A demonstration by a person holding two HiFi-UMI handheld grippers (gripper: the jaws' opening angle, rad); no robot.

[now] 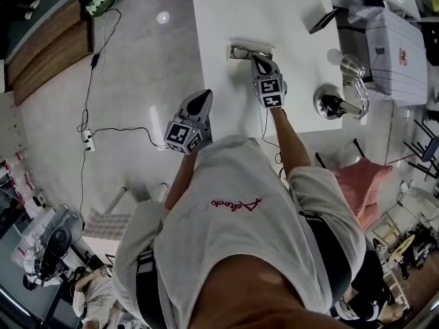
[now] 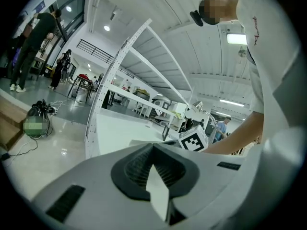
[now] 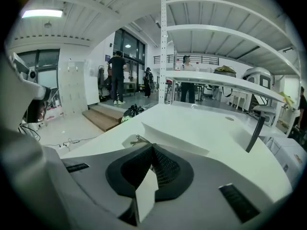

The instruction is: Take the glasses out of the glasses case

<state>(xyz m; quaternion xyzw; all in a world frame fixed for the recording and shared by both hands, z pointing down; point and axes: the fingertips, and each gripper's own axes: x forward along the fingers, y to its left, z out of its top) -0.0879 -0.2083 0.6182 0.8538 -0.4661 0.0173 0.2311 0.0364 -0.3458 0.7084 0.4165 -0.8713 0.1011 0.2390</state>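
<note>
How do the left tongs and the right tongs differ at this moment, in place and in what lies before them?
The right tongs are over the white table, tips right at the open glasses case; the left tongs hang beside the table's edge, over the floor. The glasses lie just past the right tongs' tips; the left tongs are well back from them. Both are shut and hold nothing.

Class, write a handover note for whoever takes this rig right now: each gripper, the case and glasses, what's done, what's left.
Left gripper: shut, empty, by the table edge, away from the case.
Right gripper: shut, empty, tips just short of the case.
Case: open on the table; glasses appear to lie in it.
Done: case open.
Left: grip the glasses, lift them out.
</note>
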